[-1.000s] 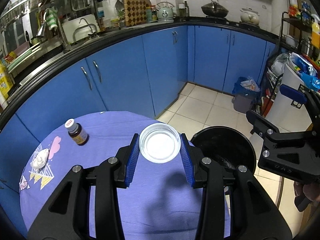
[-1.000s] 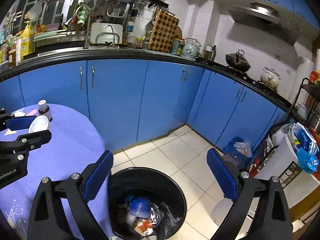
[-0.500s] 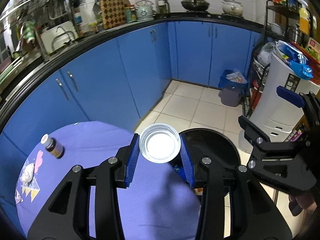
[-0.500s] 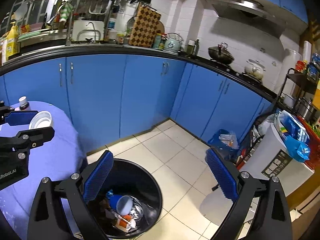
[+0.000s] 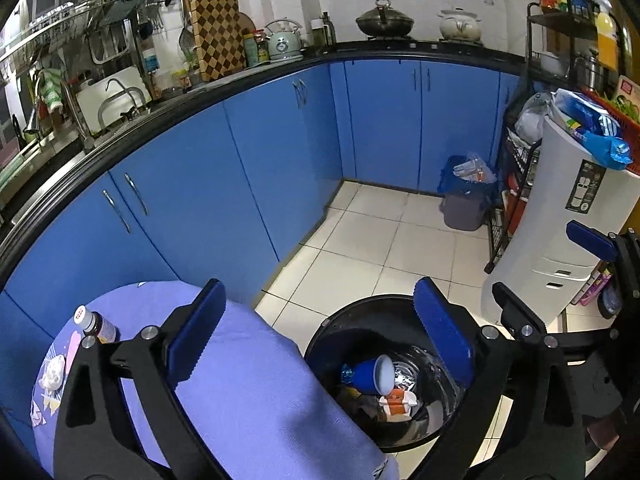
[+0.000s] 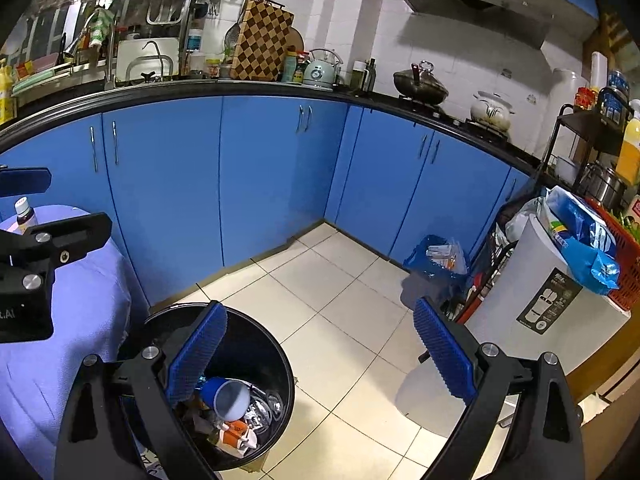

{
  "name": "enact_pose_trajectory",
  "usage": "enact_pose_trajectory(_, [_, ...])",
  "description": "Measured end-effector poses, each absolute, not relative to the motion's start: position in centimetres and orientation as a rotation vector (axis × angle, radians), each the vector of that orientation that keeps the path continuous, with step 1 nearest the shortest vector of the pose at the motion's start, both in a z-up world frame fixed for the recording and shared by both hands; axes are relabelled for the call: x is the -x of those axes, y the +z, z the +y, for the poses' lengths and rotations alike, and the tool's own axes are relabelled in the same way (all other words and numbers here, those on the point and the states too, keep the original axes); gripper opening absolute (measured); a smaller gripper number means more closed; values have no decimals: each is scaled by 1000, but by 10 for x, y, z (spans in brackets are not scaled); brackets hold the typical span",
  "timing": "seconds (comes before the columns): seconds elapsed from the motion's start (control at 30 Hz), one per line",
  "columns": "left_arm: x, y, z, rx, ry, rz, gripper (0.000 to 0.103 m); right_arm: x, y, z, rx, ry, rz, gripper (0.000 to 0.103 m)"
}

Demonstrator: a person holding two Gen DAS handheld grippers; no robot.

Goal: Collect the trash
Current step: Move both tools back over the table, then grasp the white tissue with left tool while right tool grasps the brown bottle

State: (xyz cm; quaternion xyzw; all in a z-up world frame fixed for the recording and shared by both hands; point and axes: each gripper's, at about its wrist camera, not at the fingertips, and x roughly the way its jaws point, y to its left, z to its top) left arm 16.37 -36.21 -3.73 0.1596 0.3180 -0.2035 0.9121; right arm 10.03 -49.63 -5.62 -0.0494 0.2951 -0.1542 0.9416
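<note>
My left gripper (image 5: pixel 320 340) is open and empty, over the edge of the purple-clothed table (image 5: pixel 248 400) and the black trash bin (image 5: pixel 360 316). The bin holds a blue cup (image 5: pixel 372 374), an orange-and-white wrapper (image 5: pixel 396 400) and a clear round lid. A small brown bottle (image 5: pixel 96 324) and a crumpled white tissue (image 5: pixel 54 372) lie on the table's far left. My right gripper (image 6: pixel 320 356) is open and empty, above the floor just right of the bin (image 6: pixel 276 352). The left gripper also shows in the right wrist view (image 6: pixel 40 216).
Blue cabinets (image 5: pixel 256 184) run behind the table under a black counter. A small grey bin with a blue bag (image 5: pixel 464 200) stands in the corner. A white appliance (image 5: pixel 560 224) and a wire rack stand at the right. White floor tiles (image 6: pixel 340 304) lie between.
My left gripper held a clear round lid between its fingers, swung right from the table to above the bin, and has now opened; the lid is gone from it.
</note>
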Motion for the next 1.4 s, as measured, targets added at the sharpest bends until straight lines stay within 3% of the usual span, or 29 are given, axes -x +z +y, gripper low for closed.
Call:
enact_pose_trajectory(0.5, [-175, -41, -281, -273, -306, 679, 94, -124, -48, -432, 124, -188, 602, 92])
enact_pose_trajectory(0.97, [-192, -44, -120, -159, -55, 708, 94, -173, -48, -285, 185, 109, 614, 92])
enact_pose_trajectory(1.4, [-218, -85, 28, -65, 117, 798, 94, -237, -75, -168, 198, 301, 699, 92])
